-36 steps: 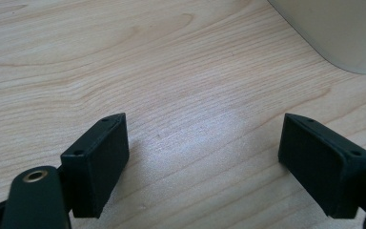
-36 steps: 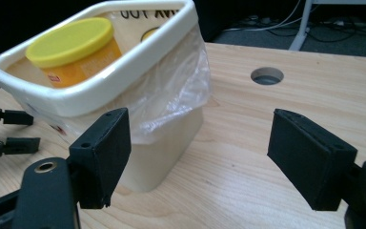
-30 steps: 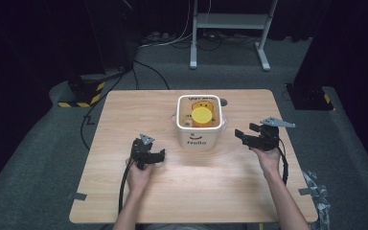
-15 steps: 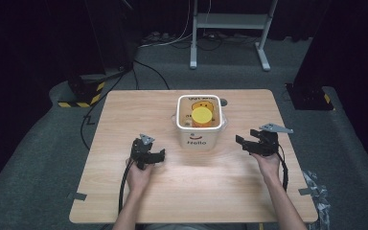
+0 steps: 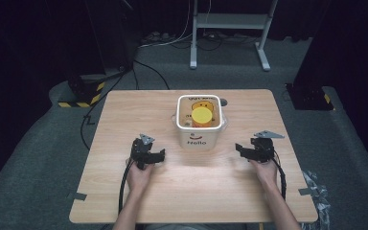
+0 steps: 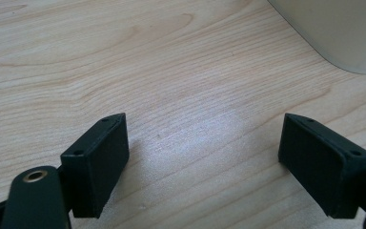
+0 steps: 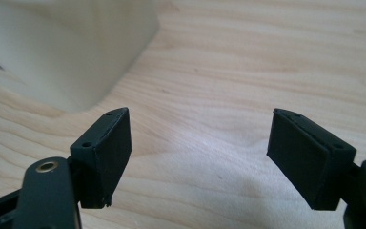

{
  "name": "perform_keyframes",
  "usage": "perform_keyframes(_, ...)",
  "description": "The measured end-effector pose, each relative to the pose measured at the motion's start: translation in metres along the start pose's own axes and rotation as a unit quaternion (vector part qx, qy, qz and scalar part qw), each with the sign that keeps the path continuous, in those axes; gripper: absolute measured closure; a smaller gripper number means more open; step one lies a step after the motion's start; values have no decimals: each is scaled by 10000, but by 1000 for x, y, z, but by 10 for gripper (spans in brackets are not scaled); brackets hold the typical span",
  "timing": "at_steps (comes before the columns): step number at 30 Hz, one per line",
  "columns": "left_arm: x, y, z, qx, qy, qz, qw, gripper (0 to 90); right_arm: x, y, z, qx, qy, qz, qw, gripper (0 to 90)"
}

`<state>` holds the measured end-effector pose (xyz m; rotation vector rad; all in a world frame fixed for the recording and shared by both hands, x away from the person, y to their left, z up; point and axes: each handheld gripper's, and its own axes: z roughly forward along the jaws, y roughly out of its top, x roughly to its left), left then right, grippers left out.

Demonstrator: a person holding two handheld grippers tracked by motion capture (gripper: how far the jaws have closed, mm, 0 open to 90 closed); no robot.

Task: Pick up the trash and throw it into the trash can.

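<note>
A light wooden table (image 5: 124, 120) stands on grey carpet (image 5: 38, 158), and everything beyond it falls into darkness. Behind the table, a white metal stand (image 5: 230, 21) rests on the floor with black cables (image 5: 172, 40) trailing near its feet. Off the table's far left corner lies a yellow-and-black striped block (image 5: 84, 98); off its far right corner sits a dark box (image 5: 311, 96). Grey tape (image 5: 76, 196) marks the table's near left edge. A bright patch of light falls on the tabletop's near middle.
</note>
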<state>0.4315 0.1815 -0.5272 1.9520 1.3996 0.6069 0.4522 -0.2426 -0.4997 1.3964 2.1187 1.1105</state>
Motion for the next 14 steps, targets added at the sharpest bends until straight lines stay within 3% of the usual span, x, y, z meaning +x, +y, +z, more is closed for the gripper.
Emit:
perform_keyframes(7,0,0,0,-2,0,-2,10000,176,-4,-14,16,417,-280,0,9987,214)
perform_keyframes(11,0,0,0,-2,-1,0,10000,176,-2,-15,16,438,-373,-145,9982,216)
perform_keyframes(13,0,0,0,-1,0,0,10000,176,2,-15,18,486,-534,-336,9968,210)
perform_keyframes(14,0,0,0,-3,0,-1,10000,176,3,-15,18,501,-543,-305,9968,208)
